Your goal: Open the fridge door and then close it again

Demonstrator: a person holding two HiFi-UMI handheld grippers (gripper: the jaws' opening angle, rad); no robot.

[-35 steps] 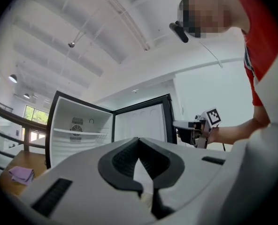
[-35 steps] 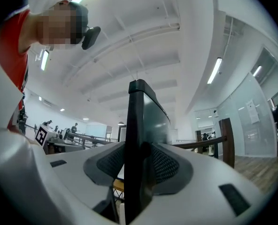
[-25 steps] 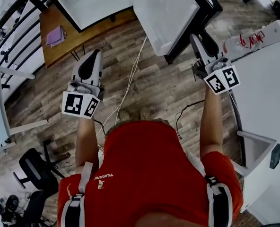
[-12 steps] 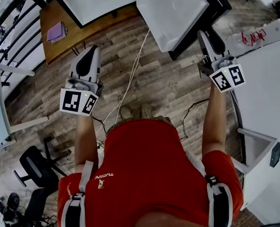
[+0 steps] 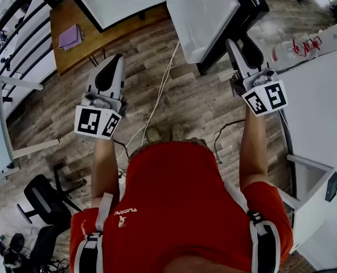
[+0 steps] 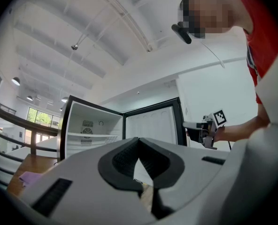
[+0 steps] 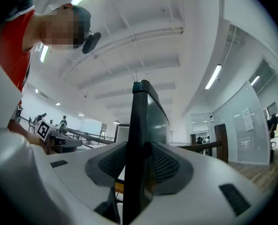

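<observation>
Fridge door (image 5: 205, 13), a tall white panel with a smooth moulded plastic lining and a glossy black rim, stands swung wide from the white, black-framed fridge cabinet (image 5: 117, 1), out over the wood-plank floor (image 5: 185, 101). My right tongs (image 5: 243, 49) clench the door's thin black free edge, with ribbed dark pads (image 7: 165, 165) on either face, ready to swing it. My left tongs (image 5: 112, 64) are closed on nothing and held aside.

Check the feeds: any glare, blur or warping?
Head view: evenly lit, sharp, wooden floor bowed by the lens. Left gripper view: dark rounded corners, open white fridge cabinet bright yet readable. Right gripper view: black fridge door edge looms soft; ceiling strip lights glare.
</observation>
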